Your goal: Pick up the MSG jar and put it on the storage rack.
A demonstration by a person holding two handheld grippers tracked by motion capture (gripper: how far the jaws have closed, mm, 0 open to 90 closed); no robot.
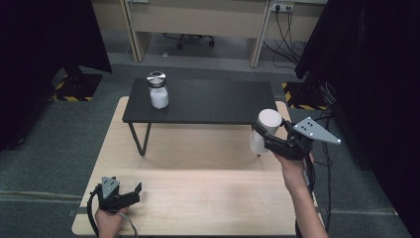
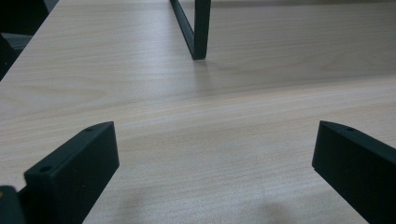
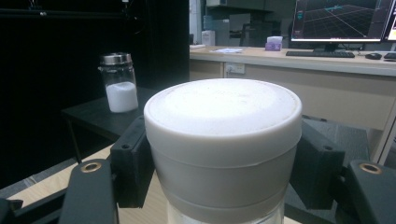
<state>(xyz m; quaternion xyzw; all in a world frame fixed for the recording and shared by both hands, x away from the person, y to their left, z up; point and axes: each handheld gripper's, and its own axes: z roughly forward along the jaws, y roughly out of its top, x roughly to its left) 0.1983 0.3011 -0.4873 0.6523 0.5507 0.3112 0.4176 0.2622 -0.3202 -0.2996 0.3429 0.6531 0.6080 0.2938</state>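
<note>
Where the right gripper (image 1: 265, 140) is concerned, its jaws are clamped on either side of a white-lidded jar (image 1: 263, 131), just under the lid, as the right gripper view confirms with the black pads (image 3: 133, 161) pressed against the wall of the white-lidded jar (image 3: 223, 140). Item held clear of the wooden table (image 1: 198, 198), upright to slightly tilted, near the right front corner of the black shelf (image 1: 213, 101).

Left gripper (image 1: 130, 193): jaws wide apart, nothing between them; rests low at the near left of the wooden table, pointing toward a leg of the black shelf (image 2: 198, 32).

Second item: glass jar with metal lid (image 1: 158, 90), part full of white powder, standing at the left end of the black shelf, untouched.

Progress, as judged: pick-up complete, carry under way. Placement outstanding; the shelf top beside the other jar looks the likely destination, though this cannot be confirmed. Release and withdrawal also remain.
</note>
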